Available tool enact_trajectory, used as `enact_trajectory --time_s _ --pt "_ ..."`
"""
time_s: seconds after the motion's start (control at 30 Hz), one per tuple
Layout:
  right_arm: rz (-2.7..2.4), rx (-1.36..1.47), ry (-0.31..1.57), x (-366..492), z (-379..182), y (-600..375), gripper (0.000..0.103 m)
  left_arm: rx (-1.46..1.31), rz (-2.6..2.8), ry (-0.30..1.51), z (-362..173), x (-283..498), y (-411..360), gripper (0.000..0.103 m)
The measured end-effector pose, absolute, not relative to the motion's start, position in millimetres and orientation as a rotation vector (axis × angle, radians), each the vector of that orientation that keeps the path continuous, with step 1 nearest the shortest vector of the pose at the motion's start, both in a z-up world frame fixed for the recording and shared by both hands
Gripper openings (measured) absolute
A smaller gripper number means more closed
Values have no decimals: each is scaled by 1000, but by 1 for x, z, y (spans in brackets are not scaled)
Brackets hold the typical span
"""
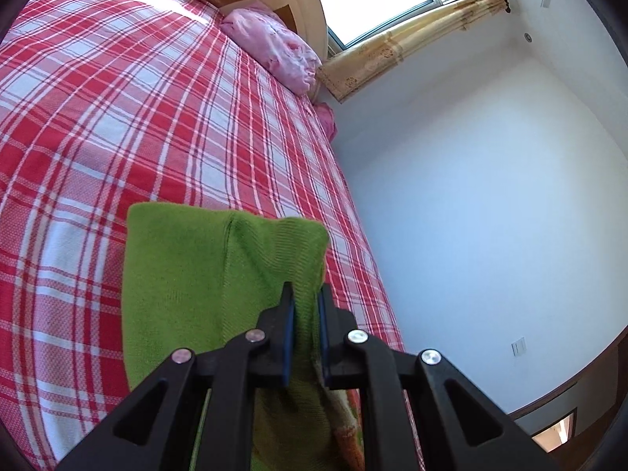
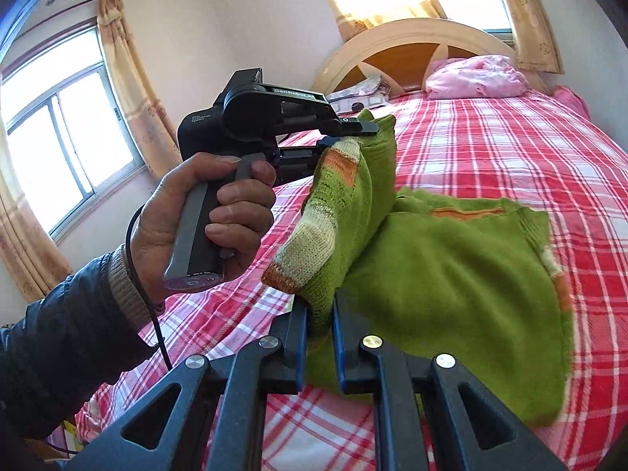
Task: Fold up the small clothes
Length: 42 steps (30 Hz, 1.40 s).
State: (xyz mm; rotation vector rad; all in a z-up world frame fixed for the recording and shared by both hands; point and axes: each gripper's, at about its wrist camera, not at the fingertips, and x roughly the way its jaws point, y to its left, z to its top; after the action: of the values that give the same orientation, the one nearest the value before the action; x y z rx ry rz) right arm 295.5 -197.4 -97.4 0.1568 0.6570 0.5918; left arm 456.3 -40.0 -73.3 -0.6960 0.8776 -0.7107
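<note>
A small green knitted sweater (image 2: 451,271) with orange and cream stripes lies partly on the red plaid bed (image 2: 510,149). My left gripper (image 1: 305,298) is shut on a fold of the sweater (image 1: 188,274) and holds it lifted above the bed. It also shows in the right wrist view (image 2: 353,129), held in a hand, pinching the sweater's raised edge. My right gripper (image 2: 318,314) is shut on the striped end of the sweater near the bed's front edge. The cloth hangs stretched between the two grippers.
A pink pillow (image 2: 475,78) and a patterned cushion (image 2: 361,94) lie by the wooden headboard (image 2: 408,51). A white wall (image 1: 490,216) runs along the bed's right side. Windows with yellow curtains (image 2: 129,90) stand behind and to the left.
</note>
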Motion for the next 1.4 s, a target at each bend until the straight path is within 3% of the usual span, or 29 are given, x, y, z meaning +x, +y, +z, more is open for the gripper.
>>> enact_trajectory --time_s 1.07,1.13,1.2,1.23,1.27,1.3,1.4 --pt "428 530 816 297 -169 -353 10 -374 -739 1001 -110 438 -211 14" --pt "417 527 805 294 -168 -358 11 -309 -736 954 -99 423 -205 20" --pt "405 542 801 291 -167 -365 16 -244 -710 912 -91 404 -190 43" --pt "385 530 791 289 -165 -367 21 -214 -686 886 -89 393 -180 49" --pt "336 504 769 285 -161 -370 35 -168 -654 859 -87 381 -169 59" --pt "294 483 742 280 -158 -373 39 -122 -623 836 -87 368 -158 67" --pt "231 428 620 270 -133 -371 39 -29 -545 770 -92 331 -125 68"
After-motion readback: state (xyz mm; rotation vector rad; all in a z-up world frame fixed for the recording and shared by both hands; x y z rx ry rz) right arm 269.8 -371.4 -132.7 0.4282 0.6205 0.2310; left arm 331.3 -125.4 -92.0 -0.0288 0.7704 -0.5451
